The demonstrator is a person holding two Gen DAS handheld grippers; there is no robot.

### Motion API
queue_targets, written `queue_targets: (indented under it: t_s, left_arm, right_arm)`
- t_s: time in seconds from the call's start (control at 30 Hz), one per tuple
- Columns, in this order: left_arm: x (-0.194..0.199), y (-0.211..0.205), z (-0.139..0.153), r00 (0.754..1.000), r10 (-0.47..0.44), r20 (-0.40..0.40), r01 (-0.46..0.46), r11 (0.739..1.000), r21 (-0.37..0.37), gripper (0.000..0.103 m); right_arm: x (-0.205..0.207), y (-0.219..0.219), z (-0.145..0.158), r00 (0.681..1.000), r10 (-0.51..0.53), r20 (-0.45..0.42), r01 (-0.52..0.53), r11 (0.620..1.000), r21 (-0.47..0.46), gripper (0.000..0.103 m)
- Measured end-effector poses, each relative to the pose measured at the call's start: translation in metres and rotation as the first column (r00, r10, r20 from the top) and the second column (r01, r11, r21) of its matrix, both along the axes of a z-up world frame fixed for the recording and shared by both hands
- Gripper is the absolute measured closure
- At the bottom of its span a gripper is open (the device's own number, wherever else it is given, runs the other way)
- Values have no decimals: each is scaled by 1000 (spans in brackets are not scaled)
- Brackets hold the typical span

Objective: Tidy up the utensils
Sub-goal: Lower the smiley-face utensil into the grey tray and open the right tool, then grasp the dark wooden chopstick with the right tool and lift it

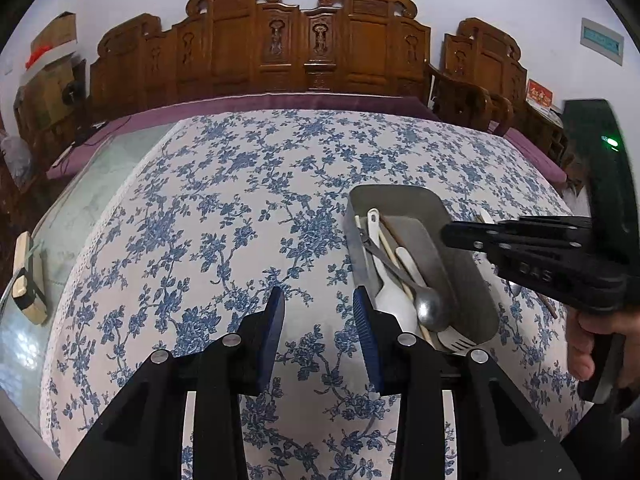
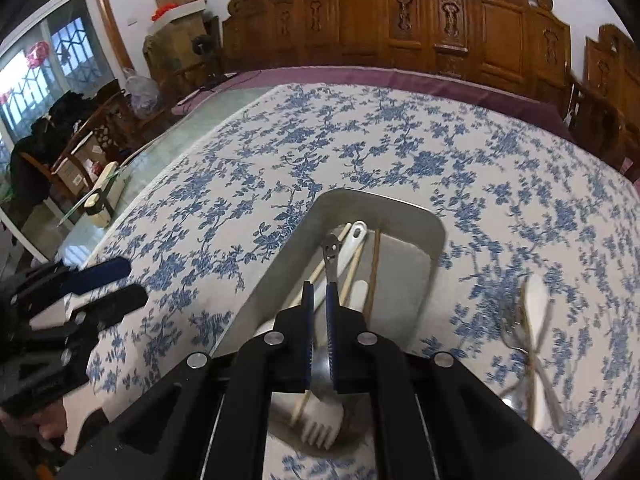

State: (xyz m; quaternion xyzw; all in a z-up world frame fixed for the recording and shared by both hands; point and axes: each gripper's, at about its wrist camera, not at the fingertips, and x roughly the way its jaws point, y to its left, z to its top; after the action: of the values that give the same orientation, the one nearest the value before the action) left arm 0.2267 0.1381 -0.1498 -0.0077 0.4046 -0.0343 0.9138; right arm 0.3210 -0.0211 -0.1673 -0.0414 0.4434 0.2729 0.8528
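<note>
A carved, reddish-brown wooden bench back [image 1: 304,40] spans the far side, its panels cut with scrolled tops. In front of it the table [image 1: 100,200] shows a glassy pale-green top, mostly covered by a white tablecloth [image 1: 224,208] printed with blue flower sprays and edged in lace. On the cloth lies a long grey metal tray [image 2: 400,208] with rounded corners, holding the utensils: a steel spoon [image 1: 428,304] with a smiling face cut into its handle end, a white plastic spoon [image 1: 390,300], a white plastic fork [image 2: 324,428], pale wooden chopsticks [image 2: 352,268] and one dark brown stick. More cutlery [image 2: 536,344] lies blurred on the cloth right of the tray. The left hand-held gripper [image 1: 320,316] hangs just left of the tray, its ribbed blue pads apart with nothing between them. The right hand-held gripper [image 2: 319,312], over the tray, has its pads nearly together on no utensil; raised letters on its black body read "DAS".
</note>
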Motion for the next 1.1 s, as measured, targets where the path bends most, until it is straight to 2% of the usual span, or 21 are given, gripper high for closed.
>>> queue_targets:
  t_s: [0.07,0.23,0.5,0.67,0.7,0.77,1.1]
  left_arm:
    - [-2,-5,2,1000,-11,8,11,1000,5,63]
    - [-8,-20,5,999,-45,19,45,999,12,62]
    - [-19,-57,10,992,-120,37,119,993,28,32]
    - [-23,-79,9,988,-149,32,149,989,23,30]
    - [-23,-84,8,988,-154,28,153,988,20,30]
    - [-23,-95,7,986,-164,22,163,986,17,30]
    - [-23,-144,-6,975,-222,-5,222,975,19,30]
  right_arm:
    - [-9,-12,7,1000,4,21,-4,1000,-2,95]
    - [-40,-59,26,998,-1,68,2,1000,-4,95]
    - [-71,-143,28,993,-69,96,76,995,-70,95]
    - [-77,-182,19,990,-113,86,121,988,-94,93]
    - [-77,-186,17,989,-118,84,126,987,-98,90]
    - [-74,-196,8,989,-128,74,135,985,-106,77]
    - [-45,-199,-48,990,-135,-39,130,984,-118,77]
